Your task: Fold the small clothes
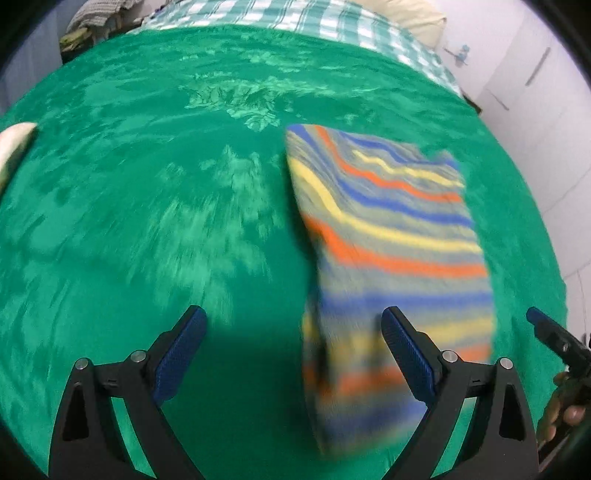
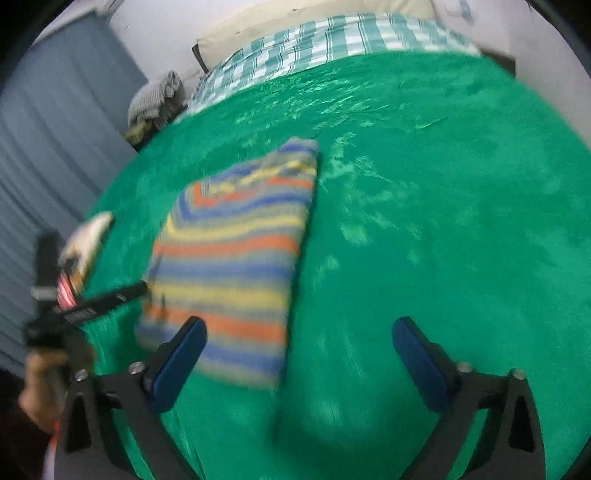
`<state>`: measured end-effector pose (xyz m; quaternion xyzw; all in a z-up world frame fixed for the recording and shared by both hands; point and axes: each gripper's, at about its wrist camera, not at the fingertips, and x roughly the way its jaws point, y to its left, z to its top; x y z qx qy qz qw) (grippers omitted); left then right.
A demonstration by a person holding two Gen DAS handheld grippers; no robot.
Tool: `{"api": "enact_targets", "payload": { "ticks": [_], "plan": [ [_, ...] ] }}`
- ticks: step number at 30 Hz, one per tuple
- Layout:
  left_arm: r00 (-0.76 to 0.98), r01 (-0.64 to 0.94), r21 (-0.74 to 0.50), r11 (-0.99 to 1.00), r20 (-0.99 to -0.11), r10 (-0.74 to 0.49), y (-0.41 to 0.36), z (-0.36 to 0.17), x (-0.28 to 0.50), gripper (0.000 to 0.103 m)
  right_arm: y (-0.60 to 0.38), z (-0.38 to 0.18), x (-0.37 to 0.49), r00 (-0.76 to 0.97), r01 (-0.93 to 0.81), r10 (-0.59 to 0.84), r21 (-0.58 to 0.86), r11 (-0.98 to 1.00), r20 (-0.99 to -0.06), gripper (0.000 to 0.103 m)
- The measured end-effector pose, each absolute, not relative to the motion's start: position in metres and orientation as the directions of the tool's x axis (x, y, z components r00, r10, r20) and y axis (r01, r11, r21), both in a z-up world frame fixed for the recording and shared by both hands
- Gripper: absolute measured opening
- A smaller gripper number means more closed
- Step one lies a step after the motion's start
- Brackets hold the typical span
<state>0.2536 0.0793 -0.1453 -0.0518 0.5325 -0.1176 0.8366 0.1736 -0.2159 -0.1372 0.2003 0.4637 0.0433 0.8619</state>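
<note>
A striped garment (image 1: pixel 391 236) in blue, orange, yellow and grey lies folded into a long rectangle on the green bed cover (image 1: pixel 147 206). My left gripper (image 1: pixel 295 343) is open and empty above its near end, its right finger over the cloth. In the right wrist view the garment (image 2: pixel 236 251) lies left of centre. My right gripper (image 2: pixel 299 354) is open and empty, its left finger over the garment's near edge. The left gripper also shows at the left edge of the right wrist view (image 2: pixel 62 314). Both views are motion-blurred.
A teal-checked sheet (image 2: pixel 332 40) and a cream pillow (image 2: pixel 295 18) lie at the bed's far end. A pile of grey clothes (image 2: pixel 155 99) sits beside the bed. A pale cloth (image 1: pixel 14 144) lies at the cover's left edge. Grey curtain (image 2: pixel 55 147) on the left.
</note>
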Motion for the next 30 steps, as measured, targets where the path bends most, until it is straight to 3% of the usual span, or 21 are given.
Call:
{"api": "enact_targets", "payload": {
  "ticks": [2,4,5,6,7,8,9,11,13,30],
  "plan": [
    [0.402,0.143,-0.221,0.965,-0.878,-0.261,0.074,-0.152,0.270,0.096,-0.219,-0.151,0.204,0.561,0.113,0.298,0.428,0.897,-0.772,0.076],
    [0.407,0.159,-0.244,0.957,-0.866,-0.289,0.067,-0.154,0.280,0.094,-0.216,-0.163,0.233,0.556,0.103,0.330,0.457,0.883,-0.763,0.070],
    [0.405,0.171,-0.251,0.953,-0.864,-0.300,0.064,-0.155,0.283,0.083,-0.213,-0.169,0.245,0.548,0.098,0.346,0.469,0.877,-0.762,0.067],
    [0.398,0.188,-0.262,0.947,-0.861,-0.317,0.061,-0.156,0.284,0.062,-0.206,-0.175,0.256,0.535,0.087,0.368,0.482,0.872,-0.761,0.063],
    [0.384,0.215,-0.278,0.936,-0.858,-0.343,0.057,-0.157,0.286,0.047,-0.198,-0.180,0.264,0.524,0.071,0.379,0.483,0.873,-0.763,0.053],
    [0.367,0.236,-0.289,0.928,-0.858,-0.361,0.052,-0.158,0.285,0.022,-0.185,-0.183,0.271,0.511,0.052,0.354,0.439,0.897,-0.783,0.042],
    [0.376,0.240,-0.249,0.938,-0.867,-0.326,0.046,-0.158,0.283,0.019,-0.171,-0.182,0.274,0.509,0.031,0.288,0.351,0.936,-0.811,0.036],
    [0.406,0.242,-0.202,0.949,-0.867,-0.288,0.038,-0.152,0.277,0.015,-0.145,-0.171,0.271,0.535,-0.014,0.162,0.184,0.983,-0.829,0.025],
    [0.437,0.231,-0.186,0.955,-0.857,-0.272,0.037,-0.140,0.270,0.014,-0.131,-0.156,0.262,0.577,-0.036,0.117,0.119,0.992,-0.808,0.018],
    [0.585,0.305,-0.164,0.938,-0.745,-0.321,0.052,-0.028,0.213,0.014,-0.099,-0.050,0.202,0.725,-0.106,0.108,0.045,0.993,-0.680,0.018]
  ]
}}
